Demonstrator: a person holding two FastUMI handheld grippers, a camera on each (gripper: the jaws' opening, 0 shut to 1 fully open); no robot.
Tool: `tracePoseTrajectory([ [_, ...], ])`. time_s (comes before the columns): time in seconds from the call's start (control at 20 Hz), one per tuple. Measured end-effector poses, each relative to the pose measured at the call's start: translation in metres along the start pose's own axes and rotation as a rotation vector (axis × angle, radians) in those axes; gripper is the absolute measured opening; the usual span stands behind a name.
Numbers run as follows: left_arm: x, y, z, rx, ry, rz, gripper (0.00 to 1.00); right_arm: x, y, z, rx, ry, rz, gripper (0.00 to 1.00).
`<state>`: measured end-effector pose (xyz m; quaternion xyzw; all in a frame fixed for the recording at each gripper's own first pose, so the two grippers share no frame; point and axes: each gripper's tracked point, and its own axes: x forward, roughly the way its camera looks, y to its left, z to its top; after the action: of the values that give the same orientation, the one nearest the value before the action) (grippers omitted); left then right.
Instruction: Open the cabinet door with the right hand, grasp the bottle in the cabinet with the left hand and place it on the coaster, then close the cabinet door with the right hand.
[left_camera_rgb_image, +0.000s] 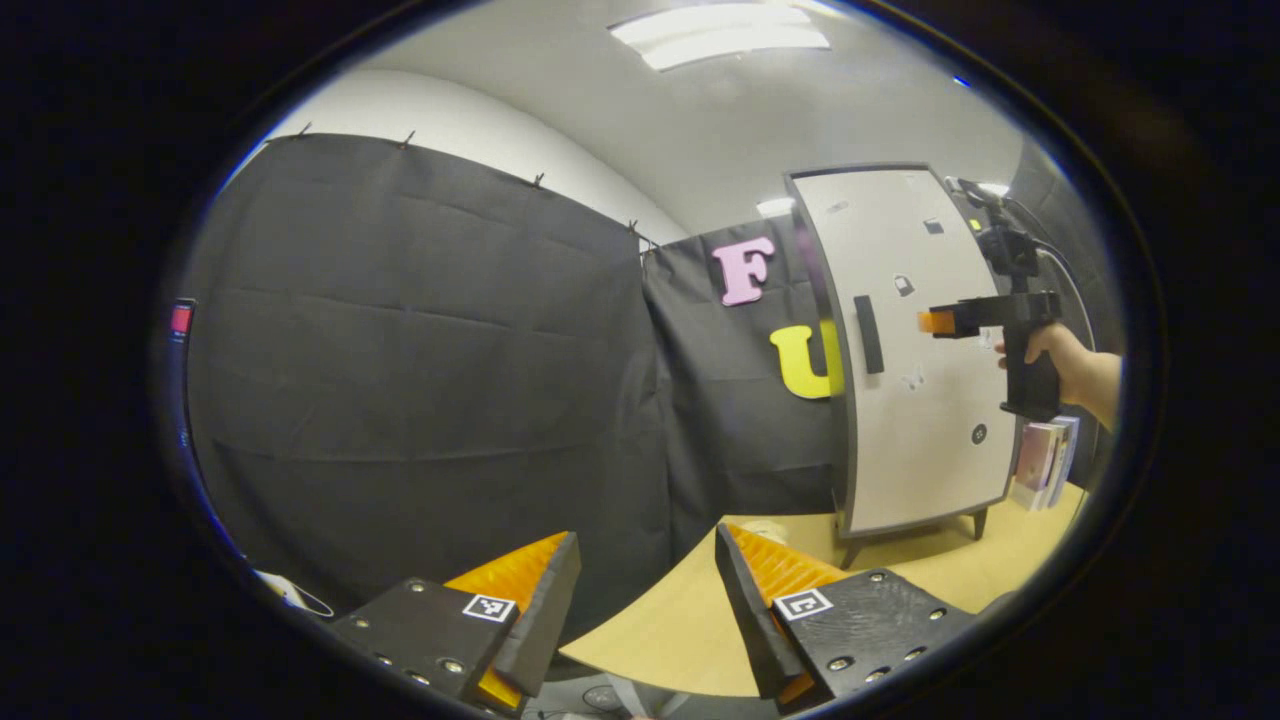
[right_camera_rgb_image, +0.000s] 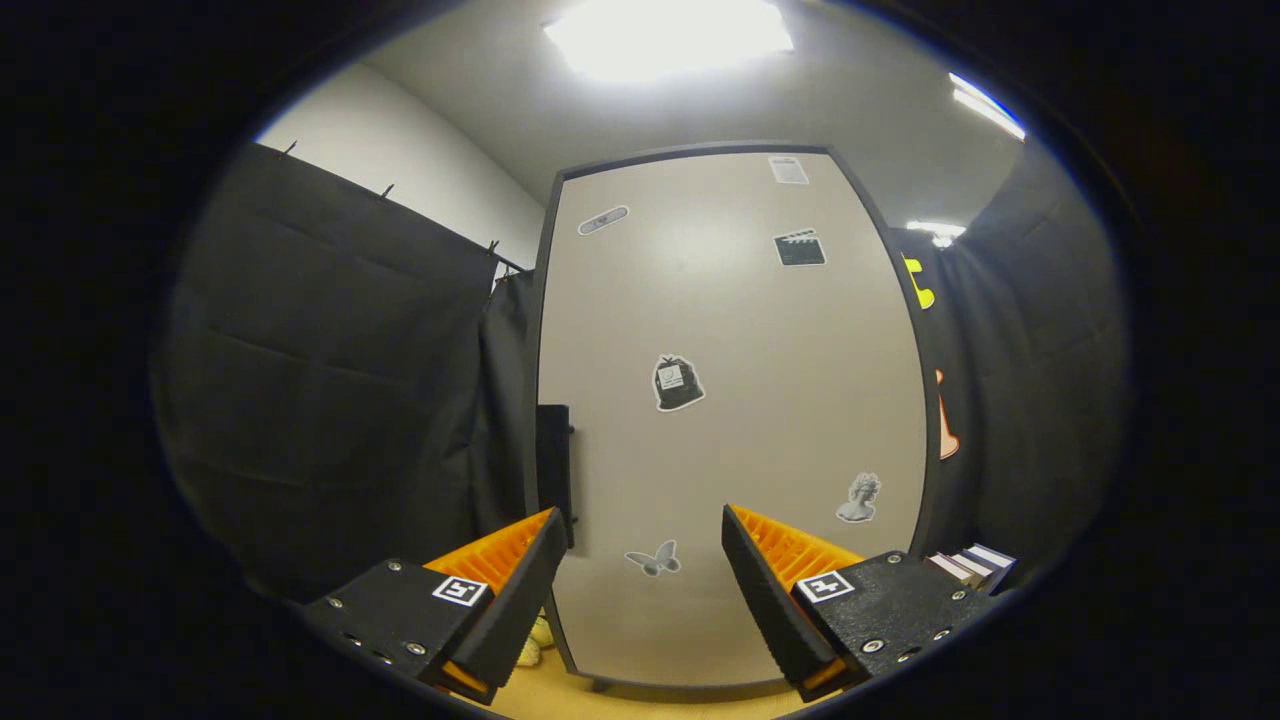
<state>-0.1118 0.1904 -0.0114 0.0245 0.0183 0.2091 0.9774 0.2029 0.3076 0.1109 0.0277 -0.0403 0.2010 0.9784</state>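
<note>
Straight ahead of the spread, empty right gripper (right_camera_rgb_image: 635, 570), the closed beige cabinet door's black handle (right_camera_rgb_image: 553, 460) sits left, awaiting a pull; left gripper (left_camera_rgb_image: 645, 590) idles released.

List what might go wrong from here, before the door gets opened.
1. The right claw is open and points at the flat cabinet door, while the handle sits at the door's edge, off to the side; it may close on nothing.
2. Books stand beside the cabinet; a tug could shift the cabinet into them.
3. The left claw waits open over the table, possibly in the door's swing.
</note>
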Motion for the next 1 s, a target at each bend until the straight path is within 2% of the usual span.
tracePoseTrajectory([
  [0.15,-0.001,0.007,-0.004,-0.004,0.012,0.01,0.75,0.019,0.014,0.004,-0.003,0.002,0.015,0.96],
  [0.3,0.001,0.018,-0.006,-0.004,0.017,0.032,0.82,0.036,0.028,0.005,0.005,0.008,0.028,0.96],
  [0.4,-0.002,0.025,-0.006,-0.006,0.018,0.041,0.82,0.048,0.035,0.001,0.002,0.027,0.033,0.96],
  [0.55,-0.002,0.036,-0.008,0.001,0.021,0.061,0.82,0.063,0.042,-0.008,0.007,0.056,0.031,0.89],
  [0.9,0.005,0.045,-0.015,-0.004,0.032,0.085,0.82,0.096,0.06,-0.022,0.012,0.113,0.023,0.84],
  [1.0,0.008,0.048,-0.019,-0.009,0.037,0.086,0.82,0.104,0.062,-0.022,-0.003,0.111,0.002,0.77],
])
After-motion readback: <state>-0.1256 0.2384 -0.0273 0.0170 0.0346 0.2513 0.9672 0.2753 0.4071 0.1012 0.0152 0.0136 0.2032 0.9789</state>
